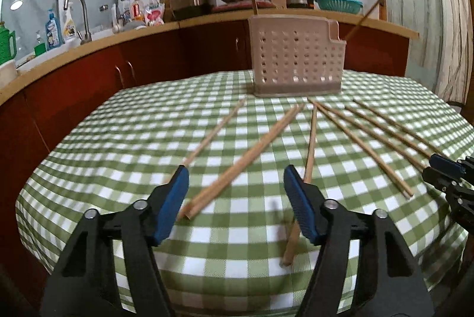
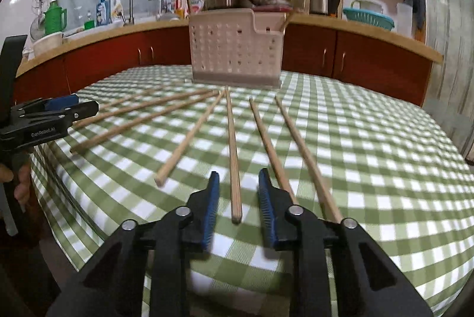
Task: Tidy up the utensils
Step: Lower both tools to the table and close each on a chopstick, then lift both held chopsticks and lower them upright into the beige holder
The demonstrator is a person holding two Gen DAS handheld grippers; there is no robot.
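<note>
Lining up: right gripper (image 2: 238,183) is hanging part-open, empty, astride one chopstick (image 2: 233,151); its long axis is pointing toward the caddy (image 2: 237,50) | left gripper (image 1: 235,180) is gaping wide, empty, farther off

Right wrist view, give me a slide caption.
Open right gripper lined up on a chopstick before the utensil holder.
</note>
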